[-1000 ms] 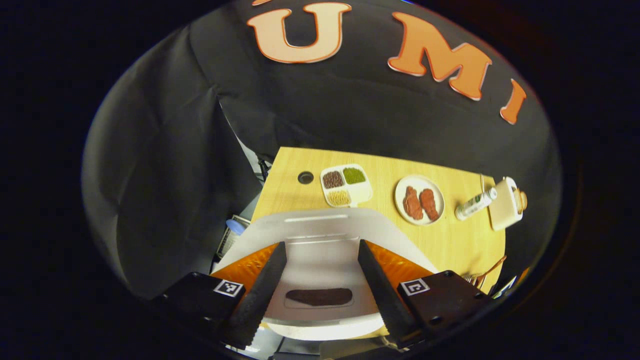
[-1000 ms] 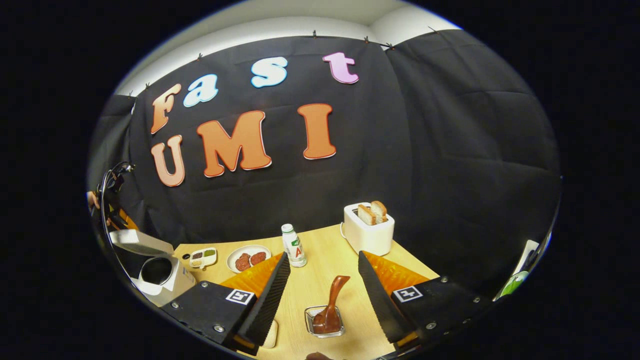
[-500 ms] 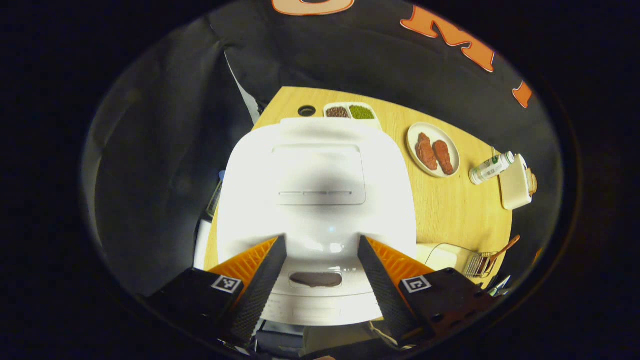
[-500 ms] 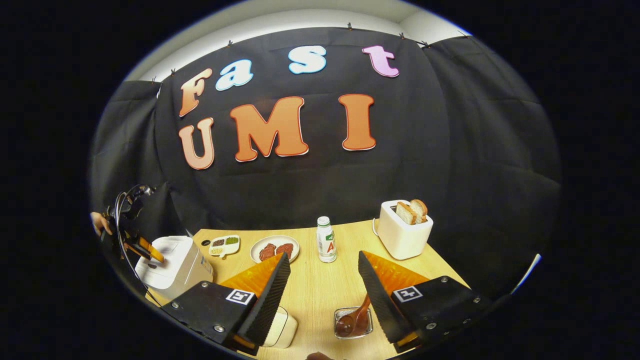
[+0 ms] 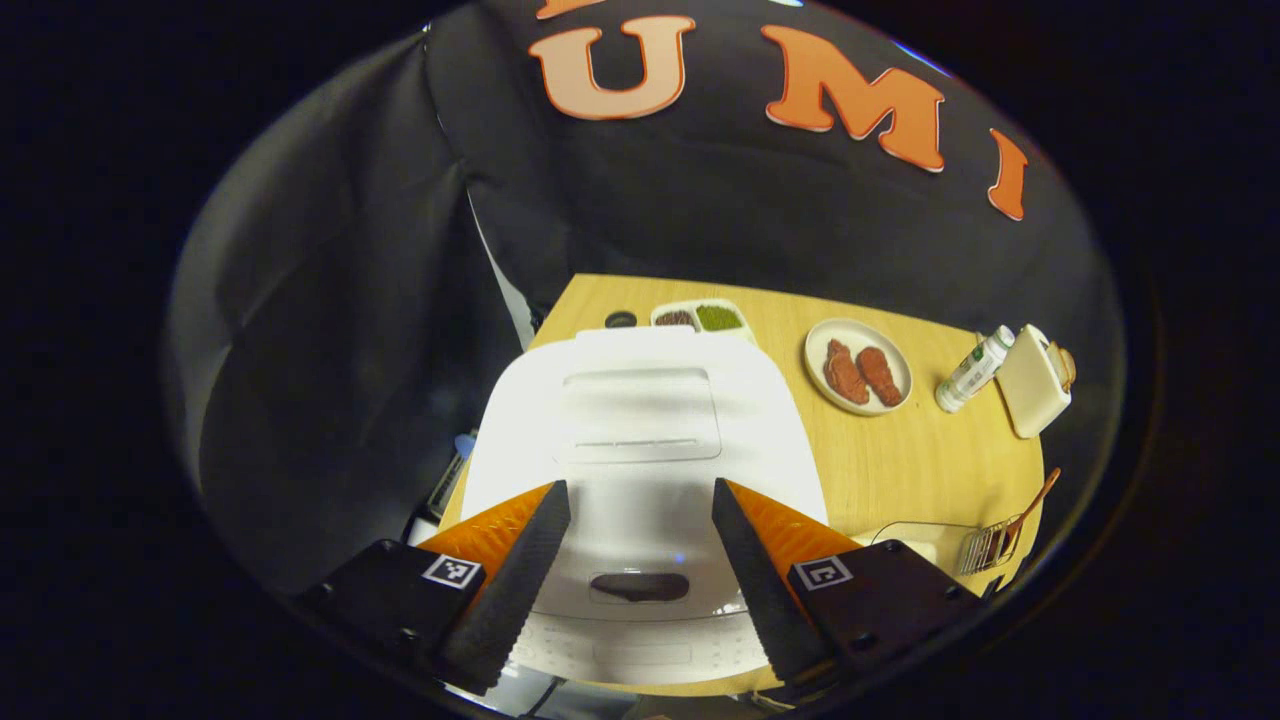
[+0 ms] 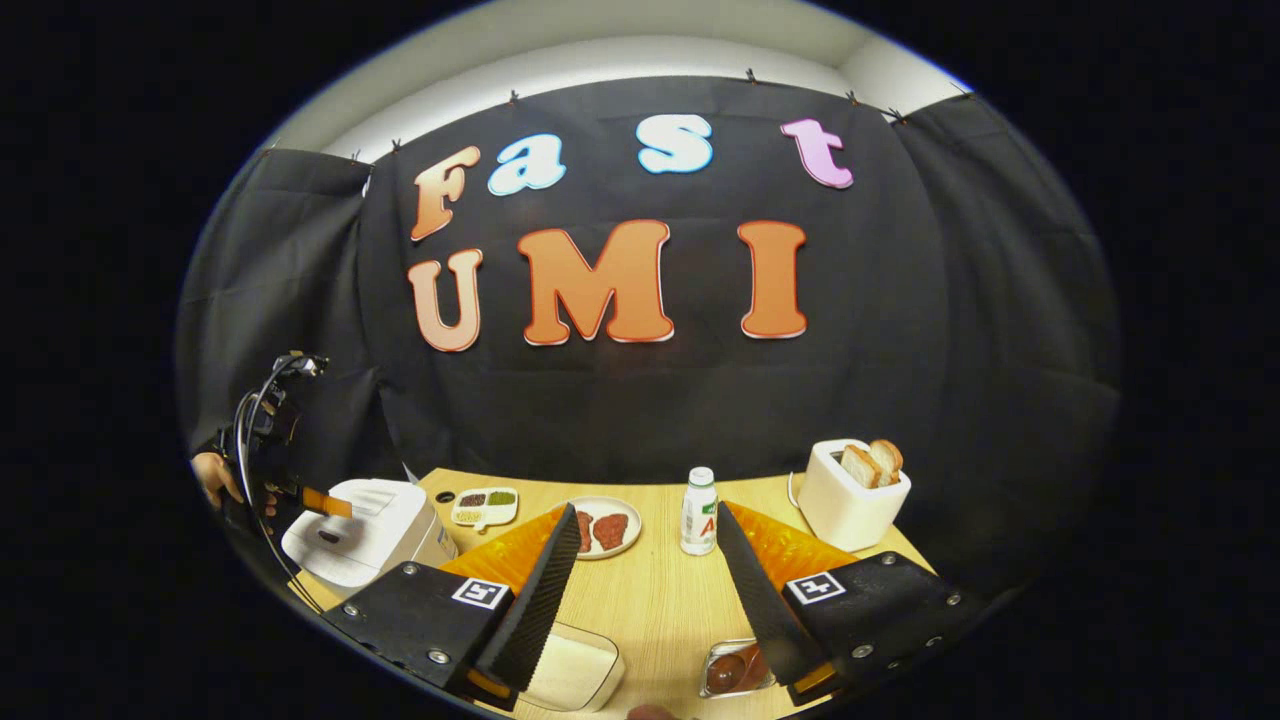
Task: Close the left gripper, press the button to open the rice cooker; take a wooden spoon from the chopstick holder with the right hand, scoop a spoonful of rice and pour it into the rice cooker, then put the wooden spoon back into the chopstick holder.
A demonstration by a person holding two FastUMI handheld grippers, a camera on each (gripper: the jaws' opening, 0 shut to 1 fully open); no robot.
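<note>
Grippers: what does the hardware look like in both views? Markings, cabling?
Both the left gripper and right gripper have two wedge-shaped fingers with ribbed inner faces, mounted on black blocks with screws, each bearing a square black-and-white fiducial tag. In the right gripper view, a dark looping cable rises above the left gripper.

in the left gripper view the rice cooker [image 5: 640, 450] sits at the near left end of the counter [image 5: 900, 460], lid down, with the left claw [image 5: 640, 590] above its front edge. behind it lie a divided tray [image 5: 700, 317] and, to the right, a plate of meat [image 5: 858, 367], then a bottle [image 5: 972, 368] and a toaster [image 5: 1035, 393]. the chopstick holder [image 5: 985, 548] with the wooden spoon [image 5: 1035, 500] stands at the near right. in the right gripper view the rice container [image 6: 572, 672] lies just below the right claw [image 6: 640, 600], left of the chopstick holder.
</note>
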